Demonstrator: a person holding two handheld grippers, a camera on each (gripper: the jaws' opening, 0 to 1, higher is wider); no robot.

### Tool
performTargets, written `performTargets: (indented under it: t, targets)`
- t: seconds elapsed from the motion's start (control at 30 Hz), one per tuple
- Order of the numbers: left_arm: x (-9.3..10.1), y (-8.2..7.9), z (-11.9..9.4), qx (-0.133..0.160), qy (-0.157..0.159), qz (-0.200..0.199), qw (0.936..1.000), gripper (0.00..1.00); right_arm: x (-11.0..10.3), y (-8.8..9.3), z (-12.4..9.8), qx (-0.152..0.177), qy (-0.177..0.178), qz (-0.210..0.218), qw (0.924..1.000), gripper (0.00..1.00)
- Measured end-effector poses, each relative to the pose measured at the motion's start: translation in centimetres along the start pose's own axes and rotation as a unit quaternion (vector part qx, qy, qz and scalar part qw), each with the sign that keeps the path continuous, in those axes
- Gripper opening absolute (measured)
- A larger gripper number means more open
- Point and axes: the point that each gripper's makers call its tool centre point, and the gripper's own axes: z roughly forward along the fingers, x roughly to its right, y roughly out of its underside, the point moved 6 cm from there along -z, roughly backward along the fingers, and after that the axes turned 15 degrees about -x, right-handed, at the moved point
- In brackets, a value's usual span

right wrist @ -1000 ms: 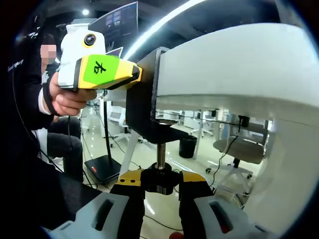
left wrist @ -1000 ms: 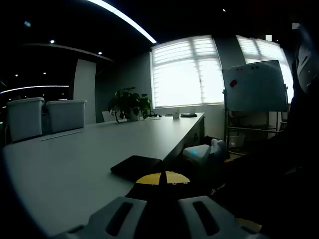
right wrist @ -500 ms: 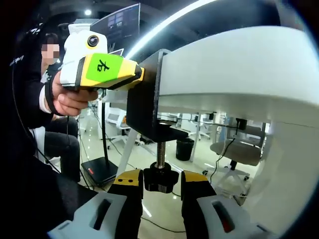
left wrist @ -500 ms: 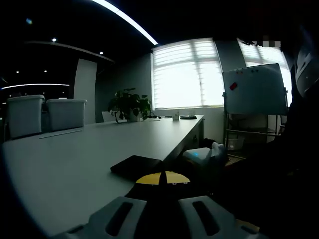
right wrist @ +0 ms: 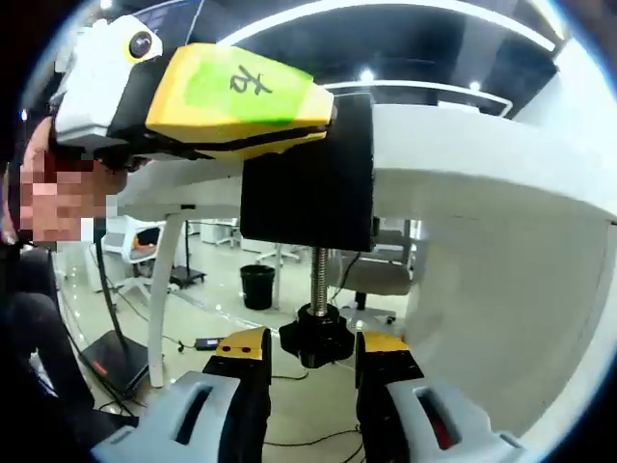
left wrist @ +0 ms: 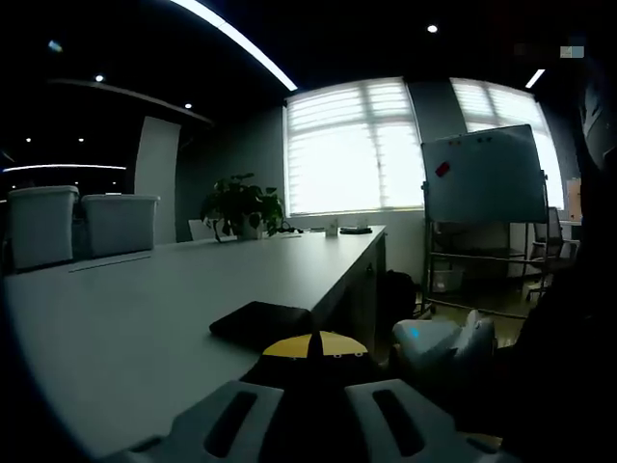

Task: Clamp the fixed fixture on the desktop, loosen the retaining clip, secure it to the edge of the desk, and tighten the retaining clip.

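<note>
A black C-shaped clamp fixture grips the white desk edge, its top plate lying flat on the desktop. My left gripper is shut on that top part; in the right gripper view the left gripper, yellow with a green label, comes in from the left above the desk. Below the desk a threaded screw ends in a black knob. My right gripper is shut on the knob, one yellow-tipped jaw at each side. The right gripper is also seen beside the desk edge.
The long grey desktop runs toward bright windows, with a plant and two bins at its far side. A whiteboard stands to the right. Under the desk are a leg, a black waste bin and chairs.
The right gripper view has swung and rolled around the knob, so the clamp now faces it squarely. In the left gripper view the right gripper has shifted right and lower.
</note>
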Motion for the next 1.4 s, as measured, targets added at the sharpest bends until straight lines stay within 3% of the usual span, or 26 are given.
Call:
performTargets:
  t: [0.07,0.13,0.3,0.37,0.53,0.63,0.73,0.9,1.07,1.17,1.27,1.33,1.4]
  targets:
    - [0.0,0.0,0.0,0.001,0.002,0.000,1.0000,0.01,-0.2,-0.2,0.3,0.002,0.002,0.014,0.9999,0.28]
    - [-0.1,0.0,-0.1,0.002,0.003,0.000,1.0000,0.01,-0.2,-0.3,0.4,-0.003,0.028,0.002,0.9996,0.27]
    - [-0.1,0.1,-0.1,0.007,0.001,-0.001,1.0000,0.01,-0.4,-0.4,0.5,-0.012,0.051,-0.003,0.9986,0.27]
    - [-0.1,0.1,-0.1,0.007,0.002,0.000,1.0000,0.01,-0.4,-0.4,0.4,-0.023,0.029,0.009,0.9993,0.27]
    - [-0.1,0.0,-0.2,0.005,0.003,-0.001,1.0000,0.01,0.5,-0.5,0.2,-0.012,-0.052,-0.063,0.9966,0.26]
    - [0.2,0.0,-0.3,0.003,0.000,0.000,1.0000,0.01,1.1,-0.6,0.1,-0.007,-0.113,-0.093,0.9893,0.26]
    - [0.3,0.0,-0.3,0.000,-0.003,0.002,1.0000,0.01,1.6,-0.7,0.2,0.001,-0.176,-0.121,0.9769,0.26]
    - [0.4,-0.1,-0.2,-0.006,-0.007,-0.001,1.0000,0.01,2.0,-0.9,0.3,0.016,-0.271,-0.159,0.9491,0.26]
    - [0.7,-0.2,0.0,-0.017,-0.014,0.005,0.9997,0.01,2.1,-0.9,0.4,0.035,-0.324,-0.172,0.9297,0.26]
    - [0.8,-0.2,0.1,-0.022,-0.018,0.006,0.9996,0.01,2.0,-0.9,0.7,0.043,-0.338,-0.170,0.9246,0.27]
    - [0.9,-0.2,0.2,-0.024,-0.023,0.007,0.9994,0.01,1.6,-0.9,0.8,0.045,-0.329,-0.172,0.9273,0.27]
    - [1.0,-0.2,0.3,-0.025,-0.025,0.007,0.9994,0.01,2.1,-0.9,0.9,0.052,-0.297,-0.181,0.9362,0.28]
    - [1.0,-0.2,0.3,-0.025,-0.025,0.006,0.9993,0.01,2.1,-0.7,0.5,0.047,-0.277,-0.163,0.9458,0.28]
